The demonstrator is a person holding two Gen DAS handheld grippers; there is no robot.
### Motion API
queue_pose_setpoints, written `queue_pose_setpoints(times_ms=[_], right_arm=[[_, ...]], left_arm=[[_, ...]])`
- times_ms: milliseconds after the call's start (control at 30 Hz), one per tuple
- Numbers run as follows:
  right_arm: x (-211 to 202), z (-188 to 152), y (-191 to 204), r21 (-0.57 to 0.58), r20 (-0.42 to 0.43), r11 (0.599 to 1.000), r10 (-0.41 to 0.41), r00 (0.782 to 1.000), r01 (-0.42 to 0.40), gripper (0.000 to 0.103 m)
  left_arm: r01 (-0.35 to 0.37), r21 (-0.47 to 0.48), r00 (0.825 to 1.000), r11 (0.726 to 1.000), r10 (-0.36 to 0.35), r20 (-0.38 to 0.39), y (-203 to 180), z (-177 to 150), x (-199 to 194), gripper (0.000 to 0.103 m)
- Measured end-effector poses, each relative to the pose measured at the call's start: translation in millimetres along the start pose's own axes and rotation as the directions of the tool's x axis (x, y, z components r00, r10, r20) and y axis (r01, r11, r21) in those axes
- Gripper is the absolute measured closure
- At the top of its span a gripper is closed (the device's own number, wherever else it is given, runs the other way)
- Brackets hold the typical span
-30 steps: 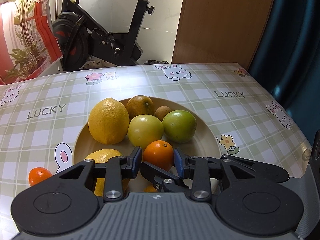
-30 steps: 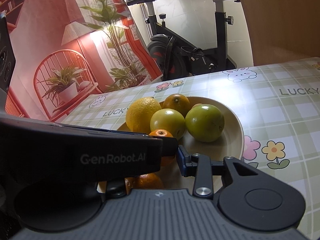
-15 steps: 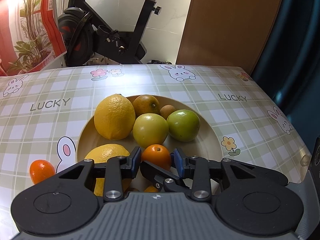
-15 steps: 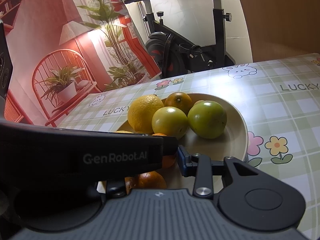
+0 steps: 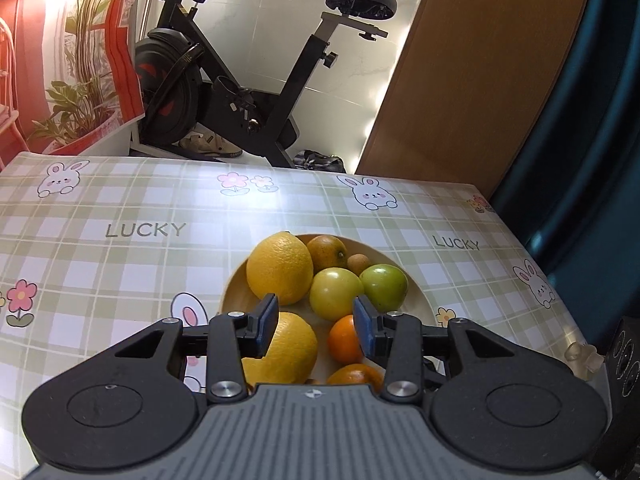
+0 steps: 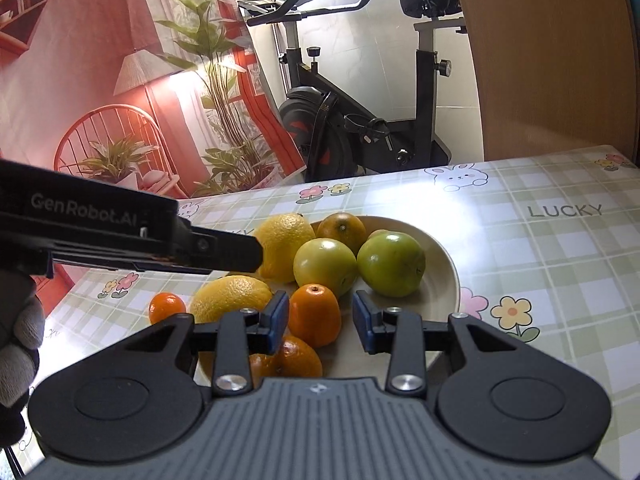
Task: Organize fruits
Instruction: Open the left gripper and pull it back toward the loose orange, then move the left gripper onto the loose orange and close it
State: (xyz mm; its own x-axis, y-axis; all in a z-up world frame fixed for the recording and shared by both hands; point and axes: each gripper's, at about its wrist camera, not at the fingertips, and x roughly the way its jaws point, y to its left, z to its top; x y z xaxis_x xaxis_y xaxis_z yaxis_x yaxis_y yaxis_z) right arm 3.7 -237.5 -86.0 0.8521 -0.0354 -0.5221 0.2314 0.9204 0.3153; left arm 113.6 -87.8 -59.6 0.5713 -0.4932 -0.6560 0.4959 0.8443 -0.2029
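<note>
L tool [image 5: 316, 326]: jaws have just been opening, nothing between them; it is held above plate [image 5: 420, 300] for access. R tool [image 6: 320, 322]: narrow gap is set around small orange [image 6: 314, 312] in plate, apparently unclamped.

The left tool [image 5: 316, 330] has just opened, released the small orange [image 5: 345, 338], and lifted away.

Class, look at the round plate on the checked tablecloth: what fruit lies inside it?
In the plate: two lemons, two green fruits, a brownish-orange fruit, small oranges. The right gripper's body covers the plate's near rim.
</note>
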Motion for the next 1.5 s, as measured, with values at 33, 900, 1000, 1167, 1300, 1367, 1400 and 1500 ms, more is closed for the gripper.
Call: queue_pose_setpoints(times_ms=[33,900,1000,1167,1300,1367,1400,1500], right_arm=[[-2.1,1.0,1.7,-0.004,0.006,1.000,0.001,1.000,-0.001,0.065],[54.0,-10.9,118.3,-0.238,-0.127,0.949,0.178,0.976,-0.205,0.065],[66.6,-12.3,127.0,-0.263,-0.145,0.943,0.169,0.975,-0.202,0.065],[81.3,-14.1,137.8,-0.305,-0.168,0.935,0.137,0.976,-0.184,0.065],[89.1,-16.7,144.7,-0.347,-0.173,0.923,0.115,0.978,-0.170,0.065],[91.6,-17.4,147.0,-0.361,-0.173,0.918,0.107,0.979,-0.164,0.065],[93.1,-17.8,148.3,-0.370,-0.172,0.915,0.103,0.980,-0.161,0.065],[96.0,-20.2,151.0,-0.399,-0.167,0.905,0.088,0.982,-0.149,0.065]], left_arm=[[-0.006,-0.003,1.000,1.000,0.006,0.008,5.8,1.0,-4.9,0.060],[-0.129,-0.081,0.986,0.988,0.137,0.096,114.0,-1.6,-44.3,0.060],[-0.119,-0.111,0.989,0.987,0.127,0.071,123.3,-6.1,-38.9,0.060],[-0.105,-0.118,0.992,0.987,0.112,0.051,127.9,-9.3,-30.6,0.060],[-0.075,-0.129,0.996,0.989,0.080,0.034,129.8,-10.9,-20.8,0.060],[-0.063,-0.124,0.998,0.990,0.066,0.020,128.6,-11.8,-15.4,0.060],[-0.057,-0.119,0.998,0.991,0.059,0.014,127.0,-12.9,-13.3,0.060],[-0.042,-0.111,0.999,0.993,0.043,0.004,126.2,-14.9,-10.4,0.060]])
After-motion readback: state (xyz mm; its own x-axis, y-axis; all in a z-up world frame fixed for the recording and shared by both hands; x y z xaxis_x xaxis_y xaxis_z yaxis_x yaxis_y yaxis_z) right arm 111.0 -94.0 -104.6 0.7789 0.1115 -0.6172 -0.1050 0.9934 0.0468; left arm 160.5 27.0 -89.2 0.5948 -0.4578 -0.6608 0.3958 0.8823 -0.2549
